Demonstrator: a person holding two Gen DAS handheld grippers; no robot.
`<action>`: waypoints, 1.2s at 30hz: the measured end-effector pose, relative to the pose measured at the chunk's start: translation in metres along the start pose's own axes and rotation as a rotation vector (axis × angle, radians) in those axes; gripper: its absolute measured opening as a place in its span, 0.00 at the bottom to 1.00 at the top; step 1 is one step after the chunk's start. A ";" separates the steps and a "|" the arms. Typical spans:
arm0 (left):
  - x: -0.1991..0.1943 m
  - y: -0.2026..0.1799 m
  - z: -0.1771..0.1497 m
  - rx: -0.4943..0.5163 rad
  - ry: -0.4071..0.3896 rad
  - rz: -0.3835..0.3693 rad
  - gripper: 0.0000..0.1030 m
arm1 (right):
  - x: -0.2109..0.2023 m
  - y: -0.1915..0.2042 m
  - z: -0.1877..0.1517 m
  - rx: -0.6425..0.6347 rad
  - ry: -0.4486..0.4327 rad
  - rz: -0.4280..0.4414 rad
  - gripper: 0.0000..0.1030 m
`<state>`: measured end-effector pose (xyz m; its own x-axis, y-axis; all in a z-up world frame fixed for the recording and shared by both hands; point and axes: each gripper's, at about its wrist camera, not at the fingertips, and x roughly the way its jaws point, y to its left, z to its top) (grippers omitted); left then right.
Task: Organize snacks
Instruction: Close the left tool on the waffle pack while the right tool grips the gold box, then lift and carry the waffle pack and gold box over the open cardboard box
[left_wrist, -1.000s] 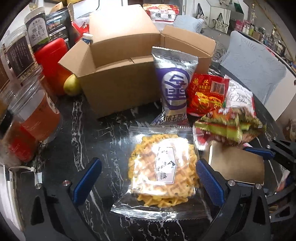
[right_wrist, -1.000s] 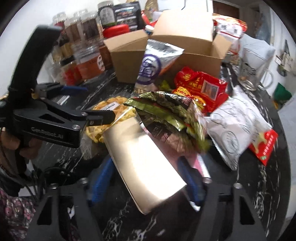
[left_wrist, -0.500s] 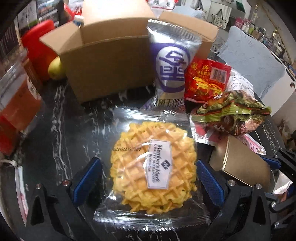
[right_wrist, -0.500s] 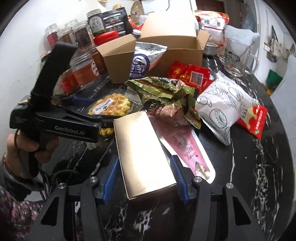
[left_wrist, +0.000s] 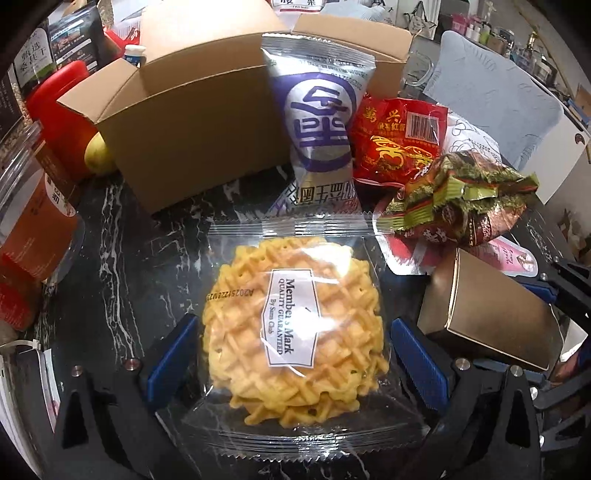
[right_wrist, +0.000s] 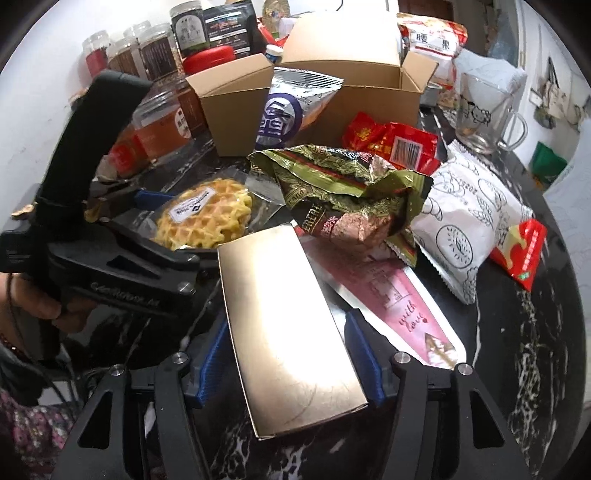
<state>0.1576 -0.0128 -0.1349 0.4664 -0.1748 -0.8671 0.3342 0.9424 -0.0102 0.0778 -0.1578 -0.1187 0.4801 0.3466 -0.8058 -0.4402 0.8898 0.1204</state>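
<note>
Since a second ago the left hand-held gripper (left_wrist: 291, 365) has pushed forward, so the waffle packet (left_wrist: 293, 332) now fills the lower middle of its view and sits between the blue fingers (left_wrist: 171, 354). The jaws stand apart, one either side of the clear wrapper, not yet pressing it. The right hand-held gripper (right_wrist: 286, 363) has drawn back from the pile with the gold box (right_wrist: 286, 328), which it holds clamped between its pads, low in the frame.

That reads as one snack already picked up and a second lined up for a grasp; both presumably belong in the cardboard box (right_wrist: 310, 88), open at the top centre of the right view, none of whose contents can be seen from here.

Beyond the waffle, mid-frame, lie a crumpled green packet (right_wrist: 343, 192), a pink wrapper (right_wrist: 391, 310) on the dark marble counter (right_wrist: 524, 350), a white bag (right_wrist: 469, 225) and red packets (right_wrist: 395, 146). A silver-and-purple pouch (left_wrist: 321, 125) leans against the box front. Jars (right_wrist: 159, 125) crowd the upper left, and a glass mug (right_wrist: 484, 110) stands at the upper right.
</note>
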 end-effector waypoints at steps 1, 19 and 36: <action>-0.002 0.001 -0.001 0.000 -0.005 -0.002 1.00 | 0.000 0.001 0.000 -0.003 0.000 -0.006 0.60; -0.054 -0.004 -0.037 0.011 -0.124 -0.011 0.79 | -0.018 0.012 -0.005 0.020 -0.092 0.033 0.42; -0.140 0.011 0.003 -0.021 -0.324 0.028 0.79 | -0.071 0.028 0.045 -0.017 -0.243 0.026 0.42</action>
<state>0.0987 0.0206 -0.0121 0.7127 -0.2272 -0.6636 0.3021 0.9533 -0.0020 0.0655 -0.1440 -0.0320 0.6360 0.4324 -0.6392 -0.4668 0.8751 0.1275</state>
